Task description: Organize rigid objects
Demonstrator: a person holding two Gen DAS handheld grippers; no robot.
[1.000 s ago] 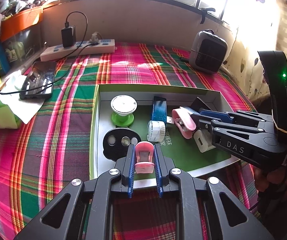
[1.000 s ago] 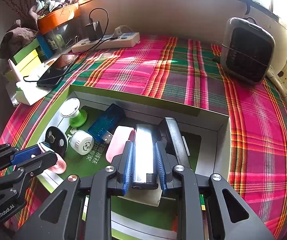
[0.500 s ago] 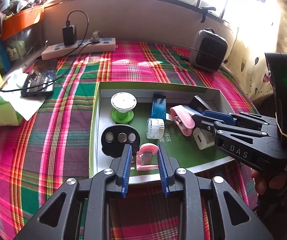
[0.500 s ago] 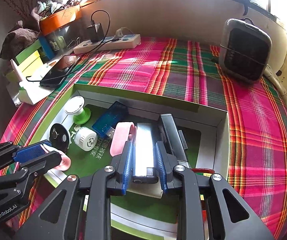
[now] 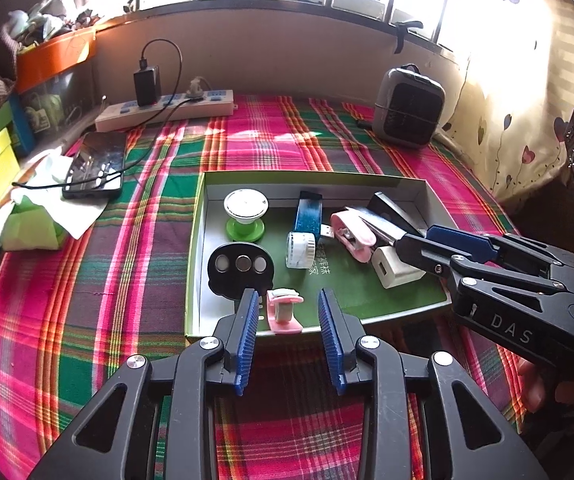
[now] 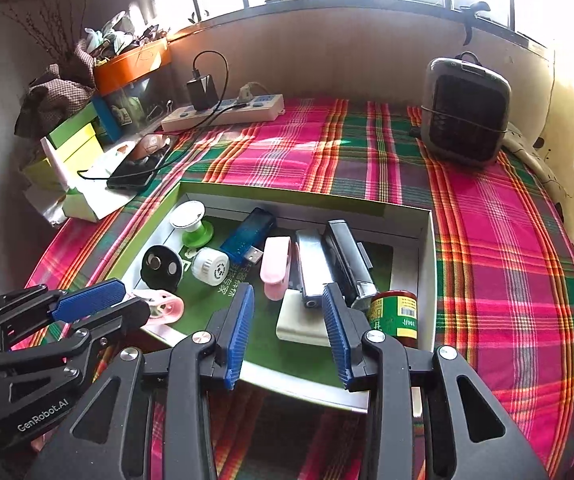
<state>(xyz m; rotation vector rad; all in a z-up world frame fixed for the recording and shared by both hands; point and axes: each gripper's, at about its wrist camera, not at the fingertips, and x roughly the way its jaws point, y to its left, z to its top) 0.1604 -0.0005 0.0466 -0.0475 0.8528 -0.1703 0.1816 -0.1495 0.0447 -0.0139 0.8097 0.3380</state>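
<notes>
We are holding both grippers over the near edge of a shallow green-rimmed box [image 5: 197,240] sitting on a plaid-covered table [image 5: 87,280]. Our left gripper [image 5: 287,332] is spread wide and gripping nothing; a small pink clip [image 5: 283,312] is lying between its blue pads, touching neither. Our right gripper [image 6: 287,332] is gaping too, empty, with a silver stapler [image 6: 311,268] lying just ahead of its tips, a black stapler [image 6: 347,260] touching it on the right and a pink stapler [image 6: 275,262] on the left. A white charger block [image 6: 299,324] is resting between the fingers.
</notes>
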